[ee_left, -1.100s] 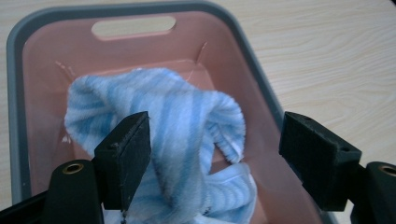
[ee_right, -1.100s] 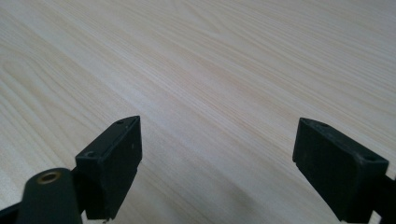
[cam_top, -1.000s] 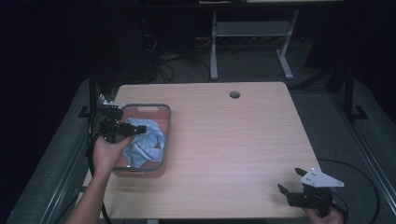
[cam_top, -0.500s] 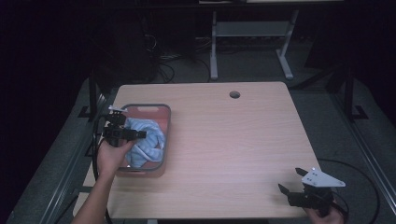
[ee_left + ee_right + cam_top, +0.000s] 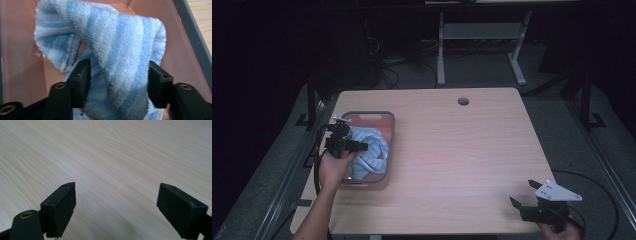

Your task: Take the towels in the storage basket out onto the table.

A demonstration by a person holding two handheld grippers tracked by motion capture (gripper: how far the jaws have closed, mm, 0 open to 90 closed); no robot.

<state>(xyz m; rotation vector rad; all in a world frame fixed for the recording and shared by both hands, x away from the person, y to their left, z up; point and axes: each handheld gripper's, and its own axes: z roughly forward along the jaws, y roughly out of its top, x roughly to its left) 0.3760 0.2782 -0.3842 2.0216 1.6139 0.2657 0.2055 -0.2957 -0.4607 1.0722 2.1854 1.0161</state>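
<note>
The left gripper (image 5: 117, 85) had just been closing; its jaws pressed both sides of a fold of the towel (image 5: 112, 50). The towel lay bunched in the tray (image 5: 382, 117) at the table's (image 5: 462, 150) left edge. The right gripper (image 5: 115, 207), well apart near the front right corner, stood wide open over bare wood, holding nothing.

A blue-and-white striped terry-cloth towel (image 5: 117, 50), looped and rough in pile, lies in a pink plastic tray (image 5: 22, 75) with a glossy, smooth floor and a grey rim. The pale wood-grain bench (image 5: 120, 157) looks smooth and matt, as do the black plastic fingers (image 5: 62, 207).
</note>
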